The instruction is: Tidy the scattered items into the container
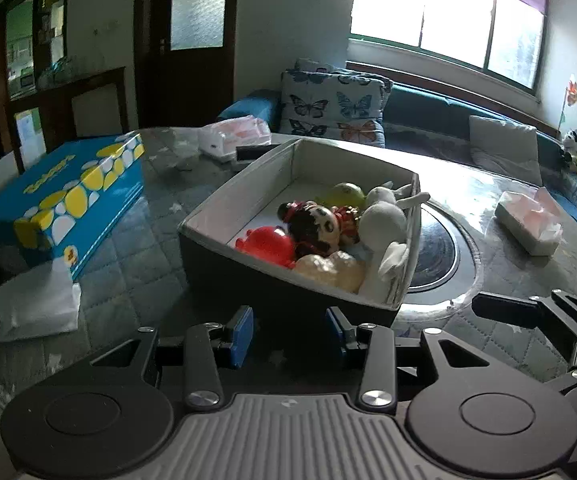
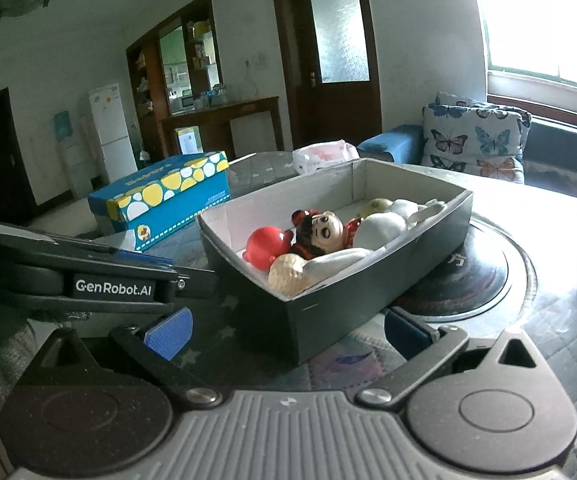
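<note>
**Toys gathered in the box**

The container (image 2: 248,280) is seen mid-table, holding a doll (image 2: 322,232), a red toy (image 2: 266,250) and white plush (image 1: 382,220) (partly hidden). "GenRobot.AI" is read on the left gripper (image 2: 192,276). Both the left gripper and the right gripper (image 2: 284,334) are held open, empty. A blue box (image 1: 64,200) is set near the table's left edge.
</note>
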Motion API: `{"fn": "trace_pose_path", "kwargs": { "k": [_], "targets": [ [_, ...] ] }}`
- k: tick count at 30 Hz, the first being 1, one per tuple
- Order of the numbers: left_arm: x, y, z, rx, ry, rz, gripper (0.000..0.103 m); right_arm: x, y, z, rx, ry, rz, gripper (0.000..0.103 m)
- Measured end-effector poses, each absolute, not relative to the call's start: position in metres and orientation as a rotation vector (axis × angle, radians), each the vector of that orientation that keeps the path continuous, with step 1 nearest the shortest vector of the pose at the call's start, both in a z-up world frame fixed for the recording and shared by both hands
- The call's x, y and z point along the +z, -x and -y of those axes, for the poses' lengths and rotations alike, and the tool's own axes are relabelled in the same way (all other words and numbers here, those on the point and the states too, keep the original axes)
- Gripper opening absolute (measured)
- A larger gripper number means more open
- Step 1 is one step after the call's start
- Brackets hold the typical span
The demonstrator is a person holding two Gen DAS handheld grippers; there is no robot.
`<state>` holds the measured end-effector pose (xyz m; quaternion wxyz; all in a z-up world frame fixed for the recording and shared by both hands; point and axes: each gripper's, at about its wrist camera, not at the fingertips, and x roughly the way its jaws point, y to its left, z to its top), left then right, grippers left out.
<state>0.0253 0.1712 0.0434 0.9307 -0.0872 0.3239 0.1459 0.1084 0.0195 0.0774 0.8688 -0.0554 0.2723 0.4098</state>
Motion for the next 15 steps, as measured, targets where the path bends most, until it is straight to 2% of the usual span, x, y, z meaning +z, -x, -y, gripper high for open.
{"fn": "trace_pose_path", "kwargs": {
  "k": [15],
  "targets": [
    [0.025, -0.006, -0.18, 0.345, 0.216, -0.67, 0.043, 0.066, -0.094, -0.029, 0.828, 0.123, -0.578, 0.103]
  ]
}}
